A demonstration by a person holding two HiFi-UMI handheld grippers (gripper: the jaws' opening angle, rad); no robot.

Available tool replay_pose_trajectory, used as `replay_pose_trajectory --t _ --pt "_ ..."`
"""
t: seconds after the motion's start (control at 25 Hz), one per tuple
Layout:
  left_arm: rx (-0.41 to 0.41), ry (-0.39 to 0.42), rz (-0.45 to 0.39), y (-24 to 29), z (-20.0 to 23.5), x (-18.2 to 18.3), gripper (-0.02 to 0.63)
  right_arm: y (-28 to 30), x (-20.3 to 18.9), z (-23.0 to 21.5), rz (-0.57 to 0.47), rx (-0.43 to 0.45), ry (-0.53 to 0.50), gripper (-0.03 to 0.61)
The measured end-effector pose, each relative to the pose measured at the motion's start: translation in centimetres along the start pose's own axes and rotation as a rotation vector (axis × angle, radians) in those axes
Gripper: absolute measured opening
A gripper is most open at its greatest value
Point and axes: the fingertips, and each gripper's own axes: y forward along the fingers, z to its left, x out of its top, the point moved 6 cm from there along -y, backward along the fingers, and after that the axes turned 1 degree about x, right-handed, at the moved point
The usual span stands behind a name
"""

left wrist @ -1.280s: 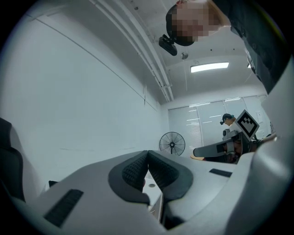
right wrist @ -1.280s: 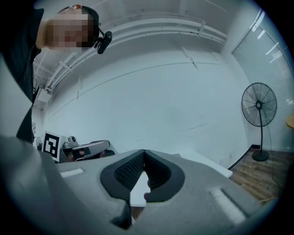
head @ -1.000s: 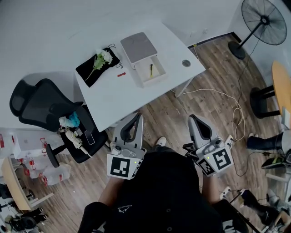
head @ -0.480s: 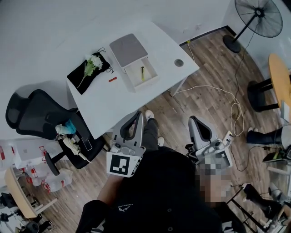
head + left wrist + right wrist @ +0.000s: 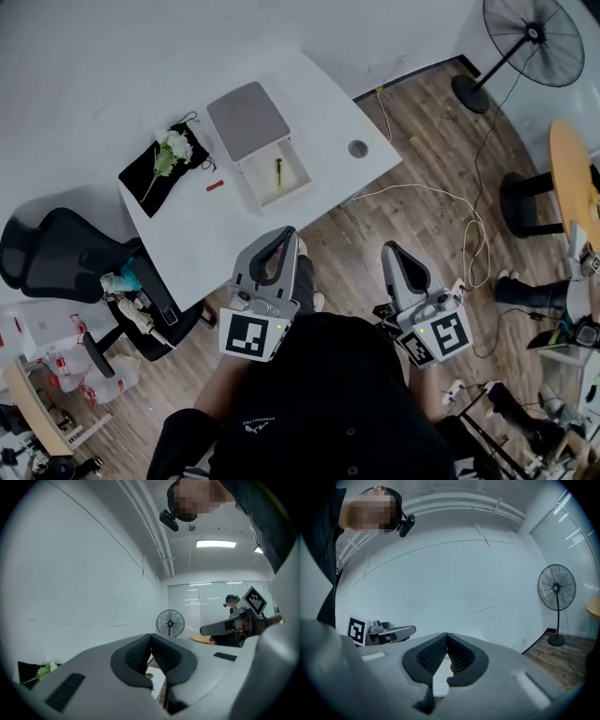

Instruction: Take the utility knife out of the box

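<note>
Head view, first inspector: we record the slim yellow-and-dark utility knife [image 5: 279, 172] lying inside the shallow white rectangular box [image 5: 261, 186]. The box's flat grey lid [image 5: 247, 120] sits just behind it on the white table [image 5: 216, 234]. We judge the task not yet begun, since nothing touches the knife.

Second inspector: Noted. How do the claws stand?

First inspector: In the left gripper view, the left gripper [image 5: 279, 234] has its ribbed pads [image 5: 136, 652] closed tip to tip, with nothing between them. The right gripper view shows the same for the right gripper [image 5: 388, 249]: pads [image 5: 431, 656] together and empty.

Second inspector: And the relation that governs the approach?

First inspector: The knife lies straight ahead of the left gripper, beyond the near table edge and well apart from it. That gripper's tip sits at the table edge in the head view, though we cannot tell its height above the table. The right gripper hangs over the brown wooden floor [image 5: 441, 141], off to the right of the box and farther from the knife. The knife's long axis runs near to far, roughly in line with the way the left gripper points.

Second inspector: Then we judge the left the nearer hand. It would need to open its jaws, tip downward over the box wall and close across the handle's width.
</note>
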Motion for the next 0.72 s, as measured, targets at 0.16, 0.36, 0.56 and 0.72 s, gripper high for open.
replay_pose_trajectory --t 0.16,0.36,0.56,0.72 --pt "0.003 -0.009 0.018 3.3 1.8 -0.3 0.005 2.8 1.0 -1.8 0.006 0.013 -0.004 0.005" --pt "-0.017 -0.005 0.018 7.3 3.6 0.2 0.005 5.8 2.3 -4.3 0.004 -0.004 0.004 0.005" --pt "-0.038 -0.001 0.018 10.5 6.1 0.2 0.005 9.3 3.6 -6.1 -0.004 -0.014 -0.014 0.005" --pt "-0.05 -0.004 0.01 12.7 8.1 -0.2 0.005 12.2 4.1 -7.1 -0.004 -0.009 -0.015 0.005"
